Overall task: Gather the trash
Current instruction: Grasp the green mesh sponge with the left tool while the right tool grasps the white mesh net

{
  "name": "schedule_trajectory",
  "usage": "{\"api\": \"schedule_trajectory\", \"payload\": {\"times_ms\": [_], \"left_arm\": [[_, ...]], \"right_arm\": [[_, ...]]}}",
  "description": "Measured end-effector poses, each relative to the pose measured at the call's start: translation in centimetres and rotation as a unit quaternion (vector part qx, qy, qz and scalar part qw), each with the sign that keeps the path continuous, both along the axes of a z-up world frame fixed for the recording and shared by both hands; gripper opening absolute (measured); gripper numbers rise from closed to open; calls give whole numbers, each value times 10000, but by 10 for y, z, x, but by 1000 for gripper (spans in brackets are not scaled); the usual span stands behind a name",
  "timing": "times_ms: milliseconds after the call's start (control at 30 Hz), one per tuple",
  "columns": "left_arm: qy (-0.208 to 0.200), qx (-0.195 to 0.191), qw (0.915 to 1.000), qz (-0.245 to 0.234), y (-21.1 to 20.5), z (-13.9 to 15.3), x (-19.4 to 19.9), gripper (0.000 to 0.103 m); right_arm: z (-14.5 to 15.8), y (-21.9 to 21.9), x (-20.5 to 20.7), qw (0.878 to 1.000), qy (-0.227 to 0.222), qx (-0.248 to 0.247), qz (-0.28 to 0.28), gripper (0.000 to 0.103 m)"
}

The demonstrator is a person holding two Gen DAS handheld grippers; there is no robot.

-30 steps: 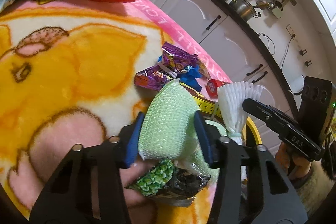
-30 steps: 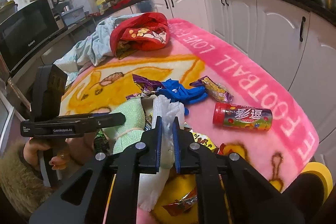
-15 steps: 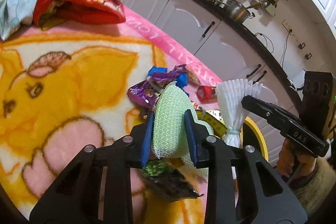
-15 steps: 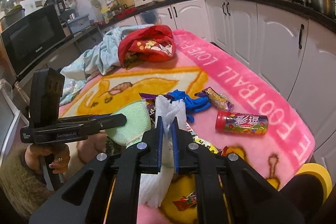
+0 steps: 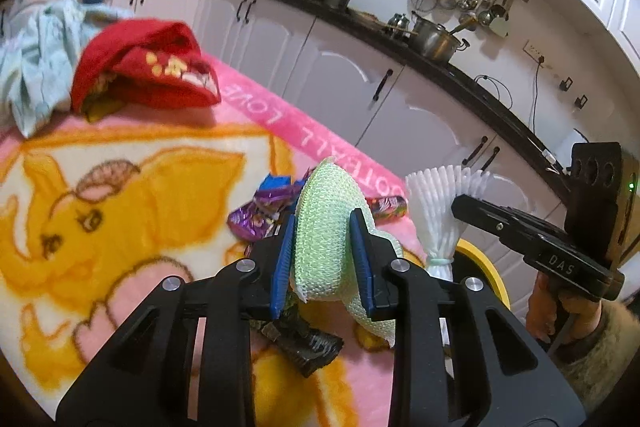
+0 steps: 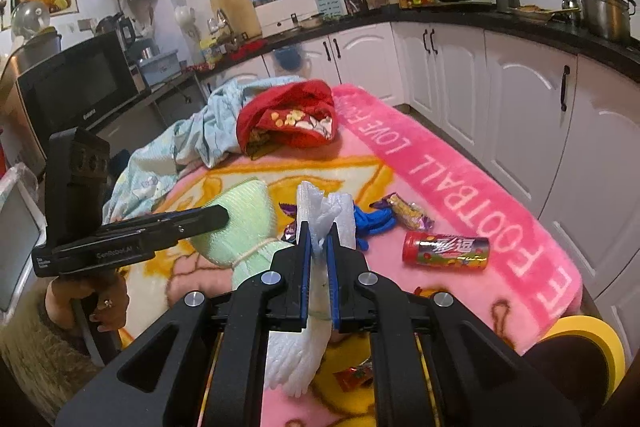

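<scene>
Jaws of the left gripper (image 5: 323,259) clench a green foam net (image 5: 324,227), lifted clear of the pink cartoon blanket (image 5: 120,195) covering the bench. Jaws of the right gripper (image 6: 319,259) pinch a white foam net (image 6: 316,223) tightly between blue pads, its tied end hanging beneath. On the blanket lie purple snack wrappers (image 5: 260,215), a blue glove (image 6: 374,221), a red candy tube (image 6: 446,251) and a dark wrapper (image 5: 308,345), possibly a snack bag. A yellow-rimmed bin (image 6: 588,343) sits at the bench edge, and a red garment (image 6: 288,119) lies farther back.
</scene>
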State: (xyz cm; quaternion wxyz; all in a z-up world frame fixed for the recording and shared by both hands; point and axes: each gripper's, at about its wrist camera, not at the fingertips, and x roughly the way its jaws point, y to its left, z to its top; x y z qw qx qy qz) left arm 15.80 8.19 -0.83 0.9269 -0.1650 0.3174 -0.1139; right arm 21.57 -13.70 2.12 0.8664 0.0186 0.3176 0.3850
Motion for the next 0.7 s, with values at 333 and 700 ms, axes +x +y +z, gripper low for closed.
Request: {"api": "schedule_trajectory", "payload": {"times_ms": [333,700], "left_arm": [[-319,138,9993,-142,-31,28,-5,21],[-468,229,9976,-455,-85,38,1,21]], "right_arm": [[21,-37,-4,9993,-180,226,-240,7],[31,-97,-12,9968,-348,267,-674,7]]}}
